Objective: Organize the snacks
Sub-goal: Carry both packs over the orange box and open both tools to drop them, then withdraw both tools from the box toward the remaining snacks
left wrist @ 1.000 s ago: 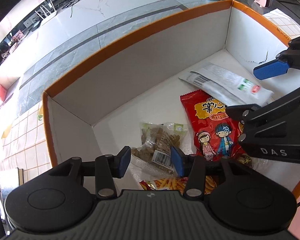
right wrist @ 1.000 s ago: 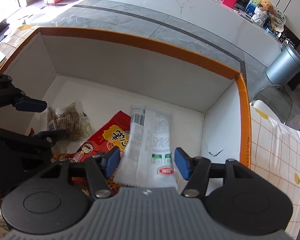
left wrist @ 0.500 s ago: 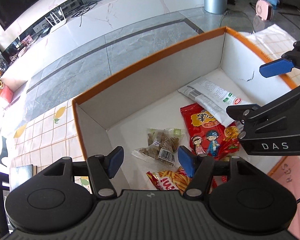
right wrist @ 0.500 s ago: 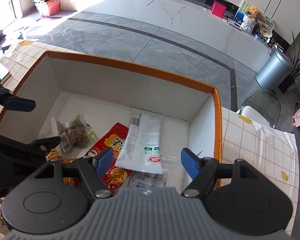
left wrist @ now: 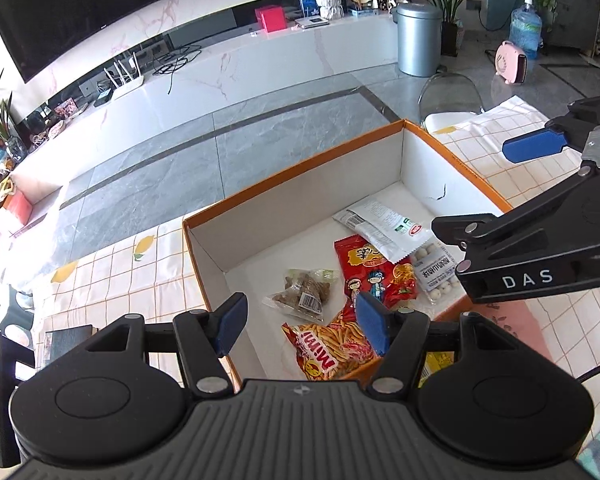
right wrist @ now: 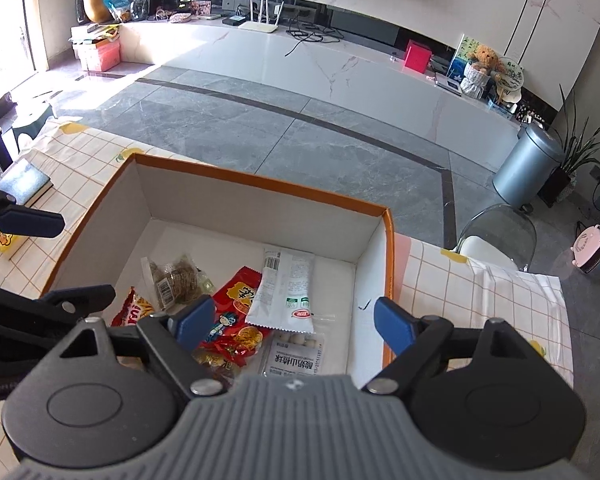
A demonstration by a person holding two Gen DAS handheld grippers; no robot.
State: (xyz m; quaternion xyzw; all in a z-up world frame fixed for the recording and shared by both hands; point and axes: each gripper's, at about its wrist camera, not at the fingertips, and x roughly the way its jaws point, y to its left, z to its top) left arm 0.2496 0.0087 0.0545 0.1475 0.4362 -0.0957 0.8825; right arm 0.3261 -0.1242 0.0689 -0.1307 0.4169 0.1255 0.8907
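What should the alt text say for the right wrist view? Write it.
An open gripper hangs empty above an orange-rimmed box holding snack packets, a white packet lying over a red one. The box sits on a checked tablecloth.

"DAS" on right tongs [left wrist: 532, 216], "Miwi" (upside down) on fries bag [left wrist: 332, 346]

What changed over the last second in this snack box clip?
Both tools pulled up and back out of the orange-rimmed box. The right tool let go of the white packet, its jaws just opening; the left tool also widened, empty. The packet now lies across the red snack bag. The other snacks stayed put.
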